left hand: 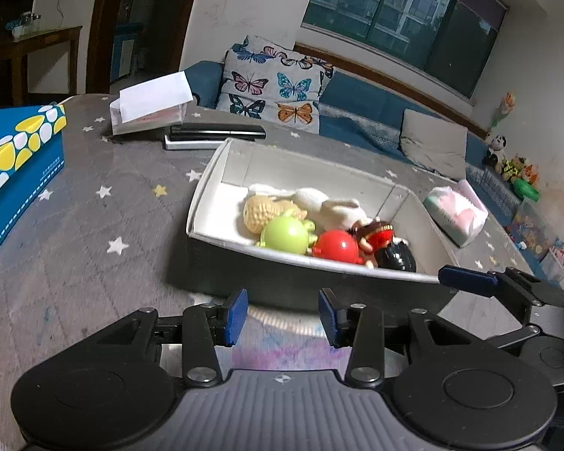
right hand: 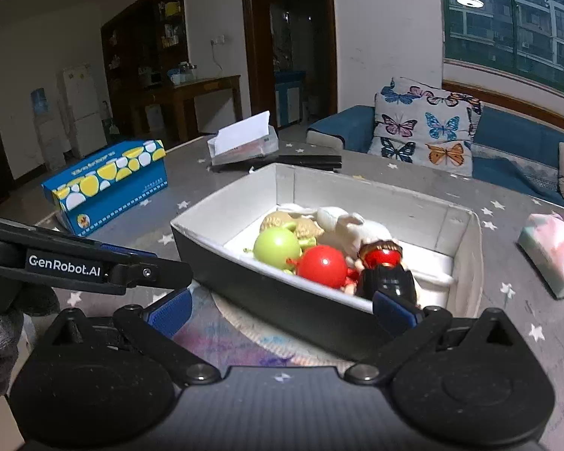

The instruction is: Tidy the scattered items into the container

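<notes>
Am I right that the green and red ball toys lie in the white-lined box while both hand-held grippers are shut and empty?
Not quite: both views show the left hand-held gripper and right hand-held gripper open, though empty. The green ball toy and red ball toy do lie in the box.

both grippers are hanging low and side by side, empty. the left gripper (left hand: 282,315) is sitting with its blue pads (left hand: 236,315) parted a modest way, nothing between them. the right gripper (right hand: 282,310) is spreading much wider, its pads (right hand: 169,310) far apart, its finger poking in at the left view's right edge.
</notes>
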The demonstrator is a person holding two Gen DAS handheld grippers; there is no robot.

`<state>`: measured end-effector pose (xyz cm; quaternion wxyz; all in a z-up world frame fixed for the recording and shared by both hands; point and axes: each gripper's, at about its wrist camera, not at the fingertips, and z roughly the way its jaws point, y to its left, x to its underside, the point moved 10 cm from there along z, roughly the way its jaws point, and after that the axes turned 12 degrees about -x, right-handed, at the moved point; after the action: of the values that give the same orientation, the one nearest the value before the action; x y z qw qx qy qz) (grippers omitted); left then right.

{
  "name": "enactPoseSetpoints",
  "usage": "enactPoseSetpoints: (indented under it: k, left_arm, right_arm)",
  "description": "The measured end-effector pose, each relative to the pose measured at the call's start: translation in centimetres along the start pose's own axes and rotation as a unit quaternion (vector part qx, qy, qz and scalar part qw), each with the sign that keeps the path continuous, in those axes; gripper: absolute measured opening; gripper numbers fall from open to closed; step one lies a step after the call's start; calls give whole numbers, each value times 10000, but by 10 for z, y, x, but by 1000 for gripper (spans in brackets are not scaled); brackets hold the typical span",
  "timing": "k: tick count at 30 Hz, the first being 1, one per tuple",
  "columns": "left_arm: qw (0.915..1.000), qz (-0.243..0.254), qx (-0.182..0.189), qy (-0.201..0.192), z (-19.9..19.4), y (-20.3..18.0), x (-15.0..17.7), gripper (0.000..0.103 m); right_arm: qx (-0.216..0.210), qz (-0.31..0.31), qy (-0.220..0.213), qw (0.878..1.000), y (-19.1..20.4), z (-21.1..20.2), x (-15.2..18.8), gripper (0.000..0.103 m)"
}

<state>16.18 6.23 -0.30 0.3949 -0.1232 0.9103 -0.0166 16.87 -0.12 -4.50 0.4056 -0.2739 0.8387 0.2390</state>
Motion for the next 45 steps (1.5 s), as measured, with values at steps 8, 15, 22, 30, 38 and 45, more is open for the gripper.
enactPoseSetpoints:
  k: [8,15,22,30,38,45]
  left_arm:
    - [9994,-185,-271,141,2,5,20,44]
    - [9981,-42,-591,184,4,7,30,44]
    - [9974,79,-686,192,4,1,33,44]
    - [9968,141,-726,302,11,-4,37,43]
    - [9963,202,-812,210,12,-6,38,42]
    - [9952,312,-928,80,12,-6,38,41]
  right_arm:
    - [182,95,152,9997,4,-2,23,103]
    - [257,302,217,9990,2,-1,38,103]
    - [319,506,260,9979,-4,2,46,103]
    - [330,640,256,9971,-8,4,50,103]
    - [373,778,279,9959,-12,7,56,103]
    - [402,877,304,9949,-14,11,62,103]
